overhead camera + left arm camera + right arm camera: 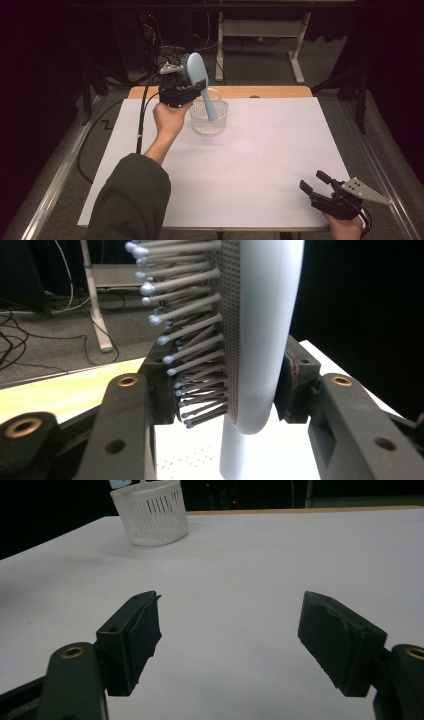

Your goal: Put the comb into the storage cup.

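Note:
My left gripper [192, 89] is shut on a light blue hairbrush [198, 75], clamping its head from both sides above the far left of the table. The brush stands upright with its handle reaching down into a white slotted basket [220, 122]. In the left gripper view the brush head [265, 330] and its ball-tipped bristles sit between the two jaws, bristles to the left. My right gripper [315, 182] rests low at the near right corner, open and holding nothing. From the right gripper view the basket [150, 515] stands far off at the upper left.
A white sheet [260, 160] covers the table, with a wooden strip [270, 91] along the far edge. Beyond it stand a white desk frame [300, 50] and loose cables on the floor. A metal rail [60, 175] runs along the table's left side.

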Demonstrator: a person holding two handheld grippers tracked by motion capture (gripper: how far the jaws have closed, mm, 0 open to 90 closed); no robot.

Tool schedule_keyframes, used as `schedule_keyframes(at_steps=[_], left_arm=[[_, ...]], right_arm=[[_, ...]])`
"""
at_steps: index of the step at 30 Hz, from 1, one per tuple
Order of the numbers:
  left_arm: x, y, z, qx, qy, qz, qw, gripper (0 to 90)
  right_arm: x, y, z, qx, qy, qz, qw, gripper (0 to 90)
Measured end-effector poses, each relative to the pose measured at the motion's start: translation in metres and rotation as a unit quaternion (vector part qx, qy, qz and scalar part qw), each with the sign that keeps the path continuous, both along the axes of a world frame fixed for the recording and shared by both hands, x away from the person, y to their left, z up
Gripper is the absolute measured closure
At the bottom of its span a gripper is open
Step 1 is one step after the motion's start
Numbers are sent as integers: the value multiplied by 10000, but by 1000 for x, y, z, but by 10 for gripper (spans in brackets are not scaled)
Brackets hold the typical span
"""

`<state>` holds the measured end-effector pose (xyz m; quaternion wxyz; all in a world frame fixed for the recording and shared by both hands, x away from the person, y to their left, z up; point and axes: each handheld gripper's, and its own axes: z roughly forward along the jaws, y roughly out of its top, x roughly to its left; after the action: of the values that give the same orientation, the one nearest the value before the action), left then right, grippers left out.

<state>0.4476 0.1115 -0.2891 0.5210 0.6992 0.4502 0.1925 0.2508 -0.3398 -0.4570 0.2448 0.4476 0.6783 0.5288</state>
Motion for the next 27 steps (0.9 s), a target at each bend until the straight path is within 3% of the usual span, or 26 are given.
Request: schedule_keyframes(at_steps=[11,27], left_arm=[[8,-1,-5,-57,18,129,9999,535],[16,-4,-12,44,30,257,9997,534]], right_arm=[[0,0,0,19,-5,15,10000,257],[0,0,0,13,5,20,10000,257]])
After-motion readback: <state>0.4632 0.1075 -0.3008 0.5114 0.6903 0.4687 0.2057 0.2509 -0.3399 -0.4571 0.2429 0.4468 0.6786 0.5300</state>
